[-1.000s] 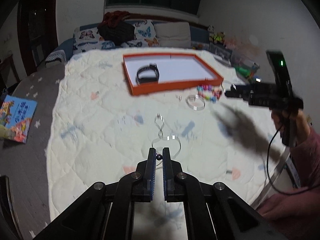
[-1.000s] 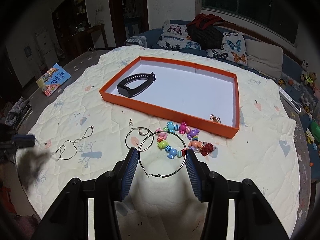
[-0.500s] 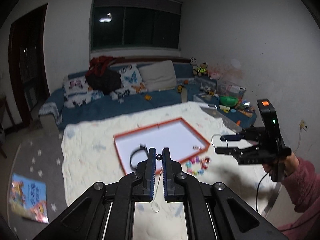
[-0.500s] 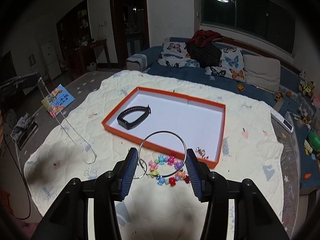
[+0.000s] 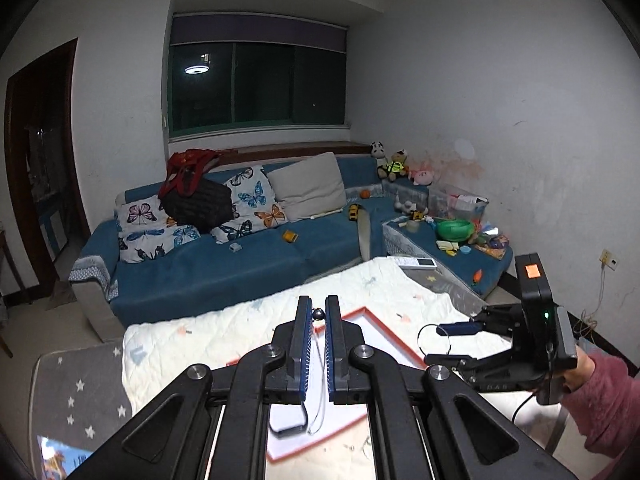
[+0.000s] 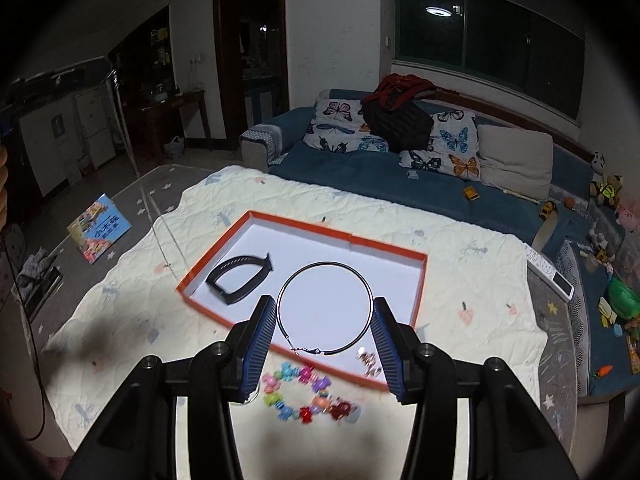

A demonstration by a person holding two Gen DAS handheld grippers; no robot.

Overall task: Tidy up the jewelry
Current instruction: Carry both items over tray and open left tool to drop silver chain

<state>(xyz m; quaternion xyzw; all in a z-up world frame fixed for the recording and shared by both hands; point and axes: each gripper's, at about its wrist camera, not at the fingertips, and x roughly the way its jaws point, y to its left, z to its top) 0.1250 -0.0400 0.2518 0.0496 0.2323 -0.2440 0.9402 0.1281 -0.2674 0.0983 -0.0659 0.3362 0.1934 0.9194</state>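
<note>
- Since half a second ago both grippers have risen and moved forward: the left view now takes in more sofa and wall, and in the right view the hoop sits over the white tray floor instead of over its near rim.
- Left gripper [image 5: 319, 314], lower centre of its view: blue ribbed pads clenched on a small dark bead [image 5: 319, 313] of a thin necklace [image 5: 318, 364], whose pale cord hangs slack between the fingers toward the tray below.
- Dark wristband [image 6: 239, 277], left part of the tray in the right view: a smooth, curved loop lying flat, well apart from the hoop.
- Orange-rimmed tray [image 6: 384, 241]: shallow, rectangular, white inside, on a quilted cream blanket [image 6: 472, 276] with bare room around all its sides.
- Right gripper [image 6: 325, 318], lower centre of its view: fingers spread wide, grasping a large thin metal hoop [image 6: 324, 266] by its two sides, clasp at the bottom.
- Bright candy-shaped bead bracelet [image 6: 308, 392]: on the blanket just outside the near rim, blurred.
- Small gold trinket [image 6: 369, 362]: inside the near right corner; its form is unclear.
</note>
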